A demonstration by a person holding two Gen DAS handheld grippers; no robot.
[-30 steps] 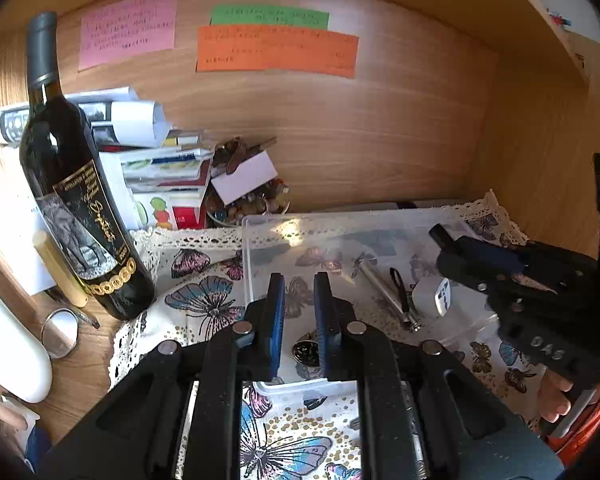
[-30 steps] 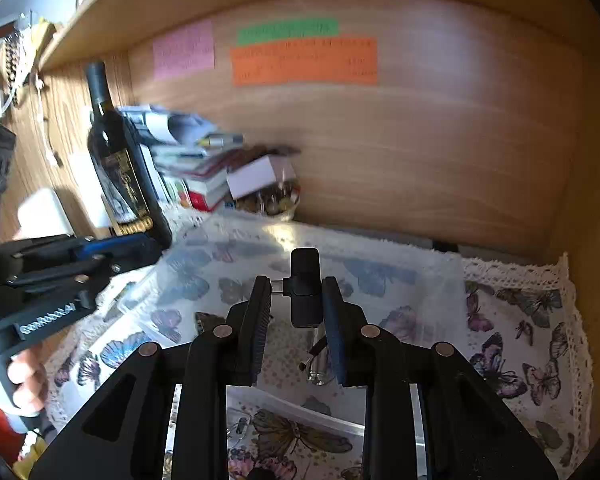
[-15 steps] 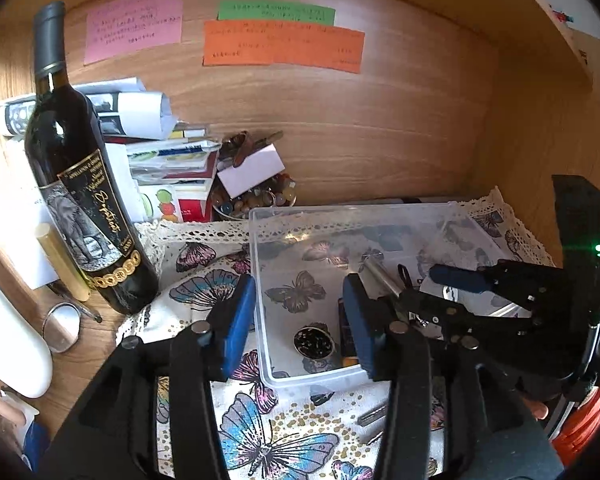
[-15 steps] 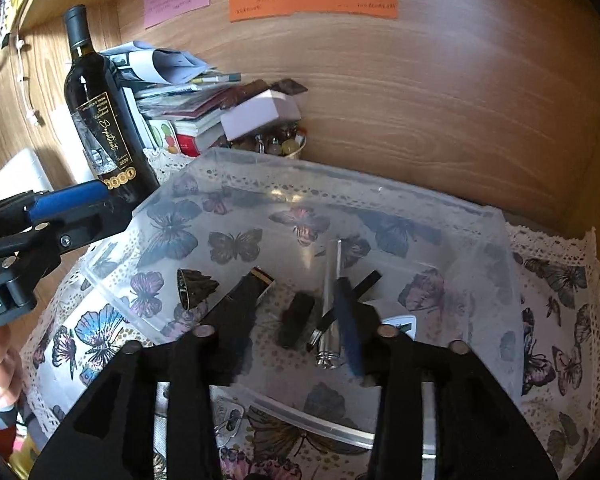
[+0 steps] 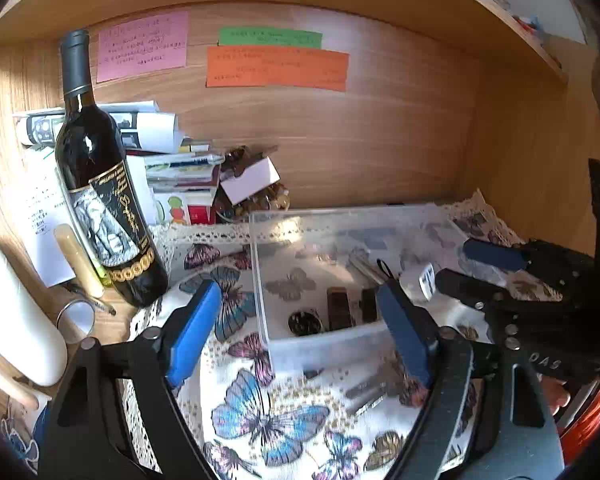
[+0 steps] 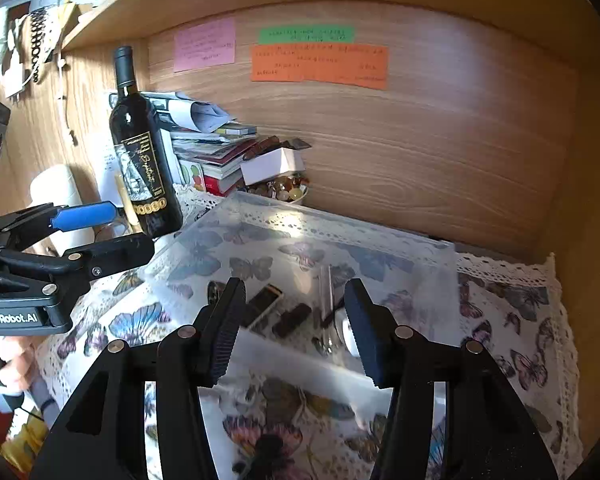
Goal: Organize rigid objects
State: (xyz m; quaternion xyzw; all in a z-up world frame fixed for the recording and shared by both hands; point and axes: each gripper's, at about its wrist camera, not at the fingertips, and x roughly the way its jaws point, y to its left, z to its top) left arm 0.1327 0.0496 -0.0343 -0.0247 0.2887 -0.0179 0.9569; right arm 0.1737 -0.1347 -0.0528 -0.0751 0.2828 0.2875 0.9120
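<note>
A clear plastic box [image 5: 324,346] [image 6: 300,364] sits on the butterfly cloth [image 5: 268,412]. Inside lie a round dark badge [image 5: 305,322], a dark lighter-like bar [image 5: 338,314] [image 6: 262,306], a small black piece [image 5: 369,311] [image 6: 292,320], a metal tube [image 6: 327,292] and a white die [image 5: 426,278]. My left gripper [image 5: 300,336] is open and empty, just short of the box's near wall. My right gripper [image 6: 292,328] is open and empty above the box's near side; it also shows in the left wrist view [image 5: 476,268]. Metal pieces [image 5: 370,390] lie on the cloth outside the box.
A wine bottle [image 5: 100,184] [image 6: 144,152] stands at the left. Behind it are stacked books and papers [image 5: 172,168] and a bowl of small stones [image 6: 278,190]. A white cylinder [image 5: 16,316] is at the far left. Wooden walls [image 6: 420,140] close the back and right.
Both grippers have opened wide. The right gripper let go of the small black piece, which now lies in the box, and has pulled back. The left gripper has also backed off a little.
</note>
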